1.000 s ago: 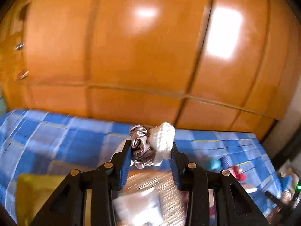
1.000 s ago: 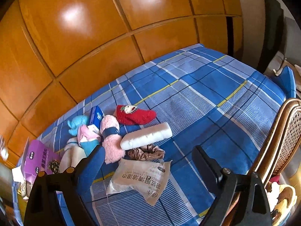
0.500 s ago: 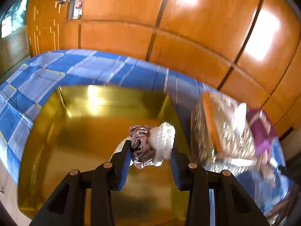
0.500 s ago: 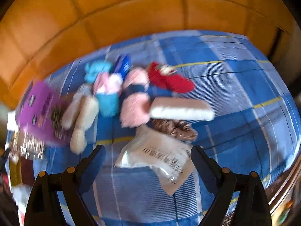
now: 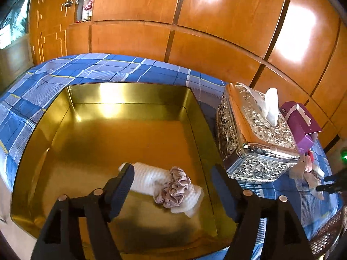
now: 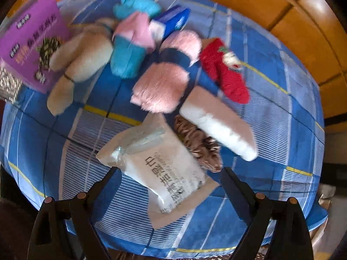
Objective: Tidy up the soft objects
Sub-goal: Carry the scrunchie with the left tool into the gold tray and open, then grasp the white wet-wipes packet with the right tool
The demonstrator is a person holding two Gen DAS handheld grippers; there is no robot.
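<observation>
1. The left tongs (image 5: pixel 172 186) are two black plastic arms, each built as an open triangular frame with cut-out windows.
2. Their fingers (image 5: pixel 121 188) end in flat dark navy pads with a matte, slightly rubbery look.
3. Round copper-coloured screw heads sit along the tops of the arms, two on each side.
4. The right tongs (image 6: pixel 170 186) are the same make: black angular frames, navy pads, paired copper screw heads on each arm.

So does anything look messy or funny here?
The soft toys lie heaped crookedly on the bed, and the purple tissue box looks torn open. The white roll sits fine in the gold tray.
</observation>
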